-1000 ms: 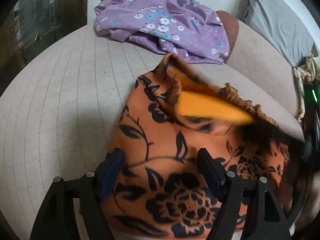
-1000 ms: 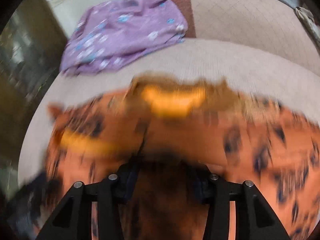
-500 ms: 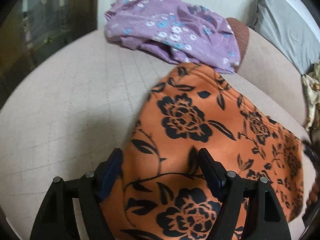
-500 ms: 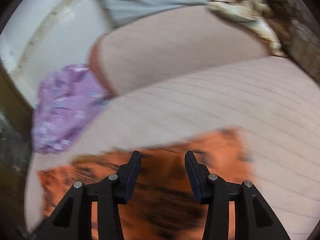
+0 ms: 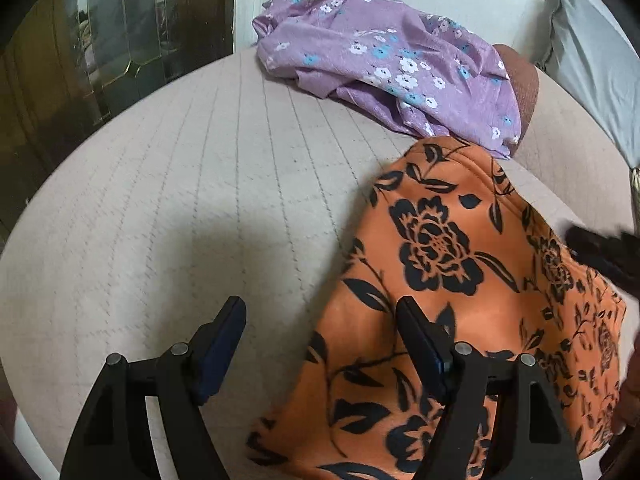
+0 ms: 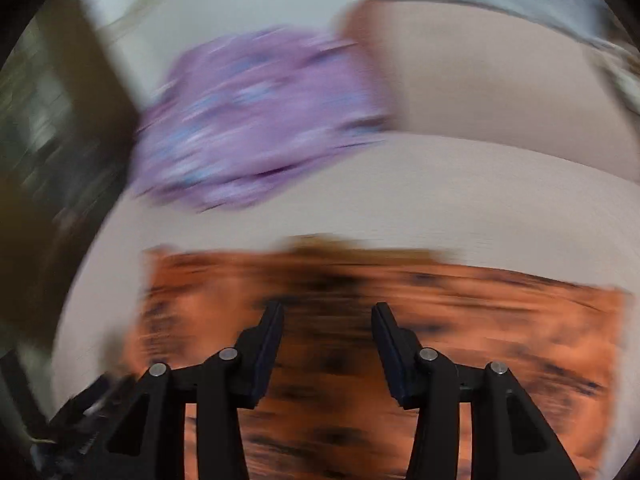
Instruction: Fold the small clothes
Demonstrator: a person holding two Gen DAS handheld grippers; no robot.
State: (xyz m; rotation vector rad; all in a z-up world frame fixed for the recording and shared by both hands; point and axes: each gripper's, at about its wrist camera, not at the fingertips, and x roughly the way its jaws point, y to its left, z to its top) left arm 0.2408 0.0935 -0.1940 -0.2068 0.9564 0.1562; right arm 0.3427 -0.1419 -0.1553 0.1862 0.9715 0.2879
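Note:
An orange garment with black flowers (image 5: 440,280) lies flat on the beige quilted cushion (image 5: 200,200). My left gripper (image 5: 322,312) hangs open just above its left edge, one finger over bare cushion and the other over the cloth, gripping nothing. In the right wrist view, which is smeared by motion, the same orange garment (image 6: 400,320) spreads under my right gripper (image 6: 328,312). Its jaws are closing and no cloth is pinched between them. A dark blur at the right edge of the left wrist view is the right gripper (image 5: 600,248) over the garment.
A crumpled purple flowered garment (image 5: 392,60) lies at the back of the cushion, touching the orange one's far corner. Behind it are a brown bolster end (image 5: 520,80) and a grey pillow (image 5: 592,60). A dark glass-fronted cabinet (image 5: 100,40) stands beyond the left edge.
The lifted flap with its yellow underside has been laid down, so the orange garment lies flat. My left gripper slid left to its edge. The right gripper let go and swung away.

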